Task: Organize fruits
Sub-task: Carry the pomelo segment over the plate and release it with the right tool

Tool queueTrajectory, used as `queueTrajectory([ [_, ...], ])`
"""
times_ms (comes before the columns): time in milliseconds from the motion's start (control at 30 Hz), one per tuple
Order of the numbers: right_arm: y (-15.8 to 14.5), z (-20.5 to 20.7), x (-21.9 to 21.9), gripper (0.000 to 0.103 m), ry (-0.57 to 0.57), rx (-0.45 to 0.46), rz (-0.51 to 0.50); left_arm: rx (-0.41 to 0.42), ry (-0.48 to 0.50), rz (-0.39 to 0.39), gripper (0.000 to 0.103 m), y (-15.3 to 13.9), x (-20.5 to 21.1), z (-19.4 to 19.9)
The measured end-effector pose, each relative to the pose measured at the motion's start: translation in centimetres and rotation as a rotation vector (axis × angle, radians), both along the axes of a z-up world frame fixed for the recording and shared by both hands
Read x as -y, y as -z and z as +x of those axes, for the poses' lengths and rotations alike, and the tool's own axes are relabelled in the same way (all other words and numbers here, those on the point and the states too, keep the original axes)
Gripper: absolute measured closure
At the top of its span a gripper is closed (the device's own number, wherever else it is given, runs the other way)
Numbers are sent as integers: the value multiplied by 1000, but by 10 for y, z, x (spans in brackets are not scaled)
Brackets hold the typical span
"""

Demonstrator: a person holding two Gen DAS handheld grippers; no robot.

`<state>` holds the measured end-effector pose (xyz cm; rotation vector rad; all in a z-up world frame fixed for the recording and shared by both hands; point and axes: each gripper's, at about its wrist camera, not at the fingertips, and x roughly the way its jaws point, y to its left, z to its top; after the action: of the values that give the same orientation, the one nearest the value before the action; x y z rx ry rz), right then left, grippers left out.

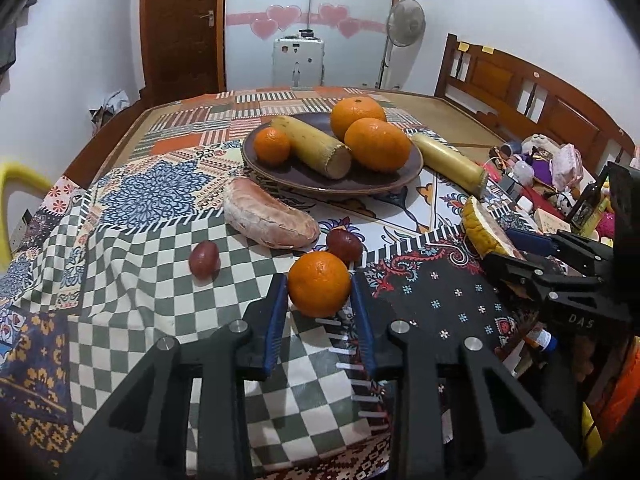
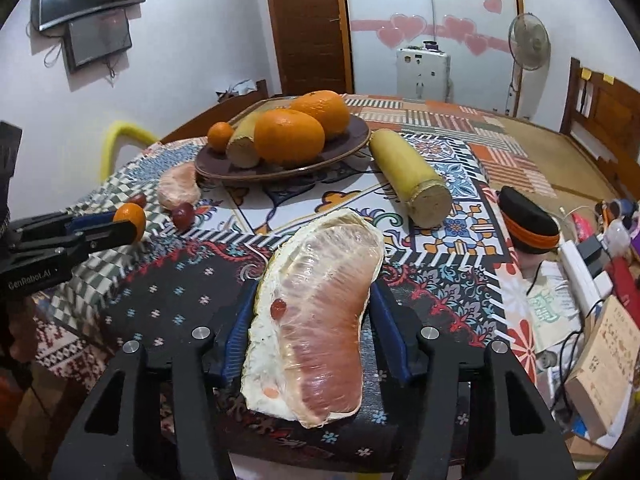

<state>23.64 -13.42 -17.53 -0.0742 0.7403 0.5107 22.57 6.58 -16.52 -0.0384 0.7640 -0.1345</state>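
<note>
A brown plate (image 1: 400,184) (image 2: 352,140) holds three oranges and a yellow sugarcane piece (image 1: 316,146). My left gripper (image 1: 319,284) is shut on a small orange (image 1: 319,283) low over the checked cloth; the orange also shows in the right wrist view (image 2: 132,216). My right gripper (image 2: 314,300) is shut on a wrapped pomelo wedge (image 2: 316,312), which also shows in the left wrist view (image 1: 486,228). A peeled pomelo segment (image 1: 268,216) and two red dates (image 1: 204,259) (image 1: 345,245) lie before the plate. A second sugarcane piece (image 2: 412,178) lies right of the plate.
The patchwork cloth (image 1: 152,264) covers the table. A black-and-orange object (image 2: 528,226), cables, books and clutter (image 2: 592,320) crowd the right side. A yellow chair (image 1: 12,184) stands at the left edge. A wooden bed frame (image 1: 520,92) is behind.
</note>
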Motion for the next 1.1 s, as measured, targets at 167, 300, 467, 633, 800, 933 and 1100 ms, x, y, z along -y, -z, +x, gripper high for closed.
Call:
queueTrajectory([
  [167, -17, -2, -3, 51, 1, 52, 15, 33, -11, -5, 71, -13, -3, -3],
  [300, -35, 1, -9, 51, -3, 101, 21, 63, -13, -5, 71, -26, -2, 1],
  [467, -54, 12, -18, 51, -5, 155, 37, 101, -12, 4, 71, -42, -1, 12],
  [633, -70, 26, -29, 51, -16, 202, 46, 129, -11, 8, 71, -52, -2, 28],
  [800, -79, 40, -42, 51, -30, 232, 41, 131, -25, 25, 71, -52, -7, 47],
  [933, -82, 53, -50, 51, -45, 245, 44, 134, -38, 26, 71, -53, -14, 61],
  [1100, -82, 76, -68, 51, -71, 249, 27, 145, -47, 30, 71, -54, -21, 78],
])
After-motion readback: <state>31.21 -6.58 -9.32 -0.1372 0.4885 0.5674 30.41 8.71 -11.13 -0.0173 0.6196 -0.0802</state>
